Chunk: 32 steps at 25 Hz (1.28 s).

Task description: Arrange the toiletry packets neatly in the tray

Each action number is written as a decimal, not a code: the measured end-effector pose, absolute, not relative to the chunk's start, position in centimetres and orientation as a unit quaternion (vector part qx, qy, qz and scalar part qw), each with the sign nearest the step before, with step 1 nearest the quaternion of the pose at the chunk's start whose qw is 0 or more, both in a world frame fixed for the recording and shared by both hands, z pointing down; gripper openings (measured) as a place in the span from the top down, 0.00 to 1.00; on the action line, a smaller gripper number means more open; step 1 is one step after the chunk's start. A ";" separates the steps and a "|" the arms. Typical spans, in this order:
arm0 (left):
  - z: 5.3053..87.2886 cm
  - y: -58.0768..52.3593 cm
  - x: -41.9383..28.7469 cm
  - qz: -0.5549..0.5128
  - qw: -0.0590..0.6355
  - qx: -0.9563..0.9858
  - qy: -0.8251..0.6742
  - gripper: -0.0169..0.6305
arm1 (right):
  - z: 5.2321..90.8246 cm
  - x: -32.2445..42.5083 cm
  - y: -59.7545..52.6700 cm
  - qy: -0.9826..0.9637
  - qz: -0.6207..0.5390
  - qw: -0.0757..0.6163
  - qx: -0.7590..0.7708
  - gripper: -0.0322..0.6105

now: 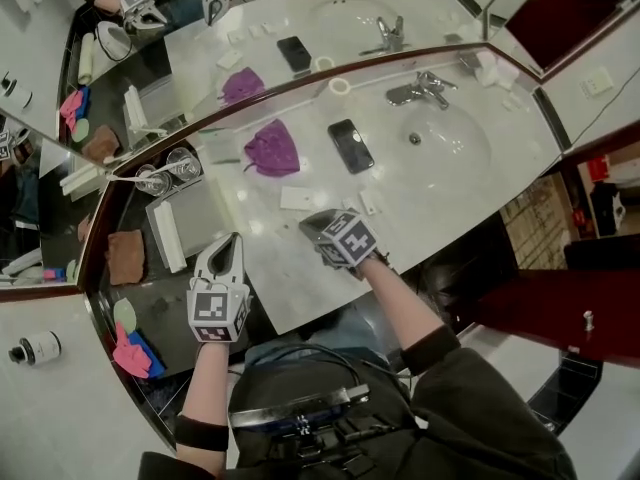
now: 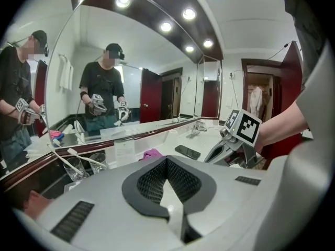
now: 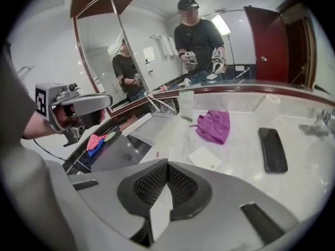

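Note:
A flat white toiletry packet lies on the marble counter, with a smaller one to its right. The grey tray stands at the counter's left and holds a long white box. My left gripper hovers by the tray's near corner, jaws shut with nothing between them. My right gripper is just this side of the flat packet, also shut and empty. The left gripper appears at the left of the right gripper view, and the right gripper at the right of the left gripper view.
A purple cloth and a black phone lie beyond the packets. The sink basin and faucet are at the right. Two glasses with toothbrushes stand behind the tray. A brown cloth lies left, with mirrors behind.

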<state>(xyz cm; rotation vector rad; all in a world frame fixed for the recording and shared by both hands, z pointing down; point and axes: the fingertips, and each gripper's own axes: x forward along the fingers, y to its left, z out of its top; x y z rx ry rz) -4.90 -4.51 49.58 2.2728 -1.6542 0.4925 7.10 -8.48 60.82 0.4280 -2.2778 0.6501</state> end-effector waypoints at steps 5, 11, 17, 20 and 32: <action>50.0 -4.6 -3.2 0.181 0.150 0.799 -0.554 0.97 | 64.9 9.0 -7.3 -0.846 0.376 0.318 0.207 0.92; 51.0 -4.2 -3.3 0.190 0.154 0.793 -0.558 0.97 | 67.8 9.6 -7.3 -0.802 0.480 0.256 0.246 0.93; 52.1 -3.5 -3.3 0.193 0.159 0.792 -0.557 0.97 | 69.6 9.7 -7.9 -0.767 0.531 0.231 0.275 0.93; 52.1 -3.4 -3.4 0.195 0.163 0.790 -0.558 0.97 | 70.4 9.9 -8.0 -0.753 0.549 0.223 0.286 0.92; 52.7 -3.2 -3.6 0.202 0.167 0.787 -0.558 0.97 | 73.5 11.5 -7.3 -0.709 0.568 0.253 0.333 0.86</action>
